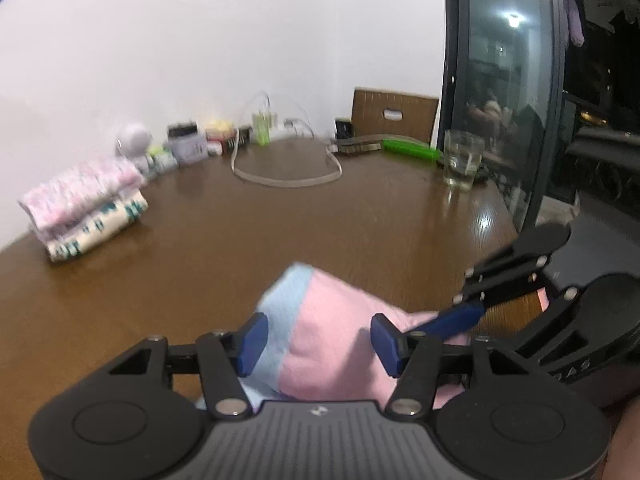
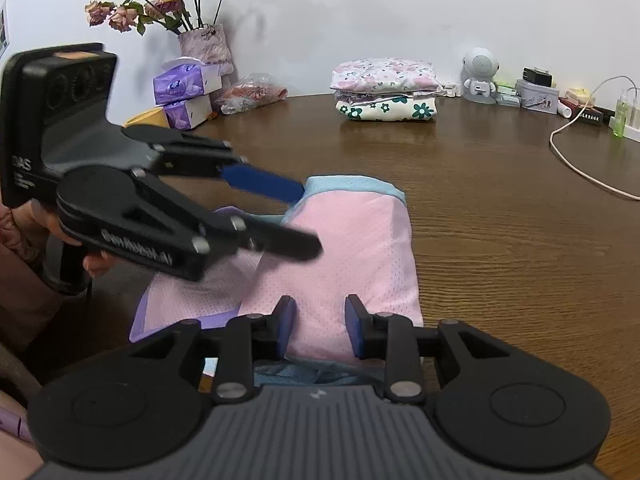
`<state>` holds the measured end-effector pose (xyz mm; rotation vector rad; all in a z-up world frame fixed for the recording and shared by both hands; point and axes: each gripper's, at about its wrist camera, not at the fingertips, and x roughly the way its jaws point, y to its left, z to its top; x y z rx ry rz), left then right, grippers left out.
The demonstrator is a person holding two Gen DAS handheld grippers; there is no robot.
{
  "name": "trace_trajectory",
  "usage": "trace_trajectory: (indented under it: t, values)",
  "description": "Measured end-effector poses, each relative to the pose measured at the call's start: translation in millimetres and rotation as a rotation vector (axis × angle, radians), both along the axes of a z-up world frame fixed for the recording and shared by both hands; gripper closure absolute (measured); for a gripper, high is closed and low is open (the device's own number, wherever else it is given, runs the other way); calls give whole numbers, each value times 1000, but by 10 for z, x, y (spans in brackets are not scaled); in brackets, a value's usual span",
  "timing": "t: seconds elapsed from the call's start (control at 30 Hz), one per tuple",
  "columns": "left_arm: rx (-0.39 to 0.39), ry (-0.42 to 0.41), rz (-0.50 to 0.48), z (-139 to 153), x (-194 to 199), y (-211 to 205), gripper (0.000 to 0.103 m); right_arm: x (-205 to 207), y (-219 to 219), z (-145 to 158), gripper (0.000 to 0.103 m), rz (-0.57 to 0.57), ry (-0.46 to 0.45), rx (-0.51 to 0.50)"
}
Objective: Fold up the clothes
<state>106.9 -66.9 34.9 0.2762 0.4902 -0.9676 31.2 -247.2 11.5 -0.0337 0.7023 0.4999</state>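
Where the pink garment (image 2: pixel 352 248) lies partly folded on the brown wooden table (image 2: pixel 520 240), its light-blue trimmed edge (image 2: pixel 352 185) points away from the right gripper (image 2: pixel 320 326), and a lilac-bordered portion (image 2: pixel 180 304) spreads to the left of that gripper's jaws. Both blue pads of the right gripper stand apart, with pink cloth lying between and just ahead of them; no pinch on the fabric is visible. Seen from the right wrist, the left gripper (image 2: pixel 308 220) reaches in from the left over the garment, one blue finger (image 2: pixel 262 182) ending at the blue trim, the other dark finger over the pink cloth. In the left wrist view, the left gripper (image 1: pixel 316 344) has its jaws apart, straddling a raised hump of the garment (image 1: pixel 332 336). Whether cloth is gripped cannot be told. Beyond the jaws, well apart from the garment, a stack of folded floral clothes (image 2: pixel 386 90) sits near the wall. Farther off stand a glass (image 1: pixel 462 160), a white cable (image 1: pixel 286 178), tissue boxes (image 2: pixel 186 96) and a vase of dried roses (image 2: pixel 206 46).
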Motion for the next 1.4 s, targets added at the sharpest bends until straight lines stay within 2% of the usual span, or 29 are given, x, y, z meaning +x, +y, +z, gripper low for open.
trace_trajectory:
  t: [0.07,0.1,0.17,0.2,0.27,0.4,0.5,0.7,0.77,0.83,0.93,1.03,1.13,1.17,1.27,1.4]
  values:
    - [-9,-31,-26,37,-60,3,49,-3,2,-6,69,3,-1,4]
    - [-10,-53,-44,39,-99,-10,53,-6,9,-1,68,4,-4,0]
    - [29,-70,-58,-11,-133,-74,72,-16,20,13,68,7,-9,-5]
    - [58,-68,-61,-51,-134,-112,73,-36,9,37,68,5,-14,-3]
    - [90,-43,-61,-149,-79,-141,72,-85,-35,99,67,-4,-28,3]
    - [82,41,-58,-245,45,-112,72,-72,-295,155,67,-75,-10,74]
    - [89,33,-69,-264,18,-98,72,14,-536,101,65,-159,34,160]
    - [75,57,-76,-298,46,-47,70,198,-726,-115,59,-185,145,316]
    - [67,70,-65,-300,69,-26,62,260,-790,-187,59,-194,182,368]
    - [52,68,-58,-261,73,5,60,317,-845,-253,59,-201,215,415]
    - [8,25,-55,-167,28,38,60,349,-811,-273,59,-187,215,422]
    - [31,-15,-64,-153,7,-66,63,358,-779,-275,59,-175,210,417]
    - [62,-52,-73,-147,-9,-180,85,341,-757,-270,59,-165,202,411]
    - [89,-38,-72,-182,18,-228,87,336,-750,-267,59,-163,200,409]
    - [129,-10,-62,-321,71,-283,87,327,-762,-267,59,-161,202,415]
    - [101,3,-57,-265,65,-190,83,316,-777,-267,59,-158,204,422]
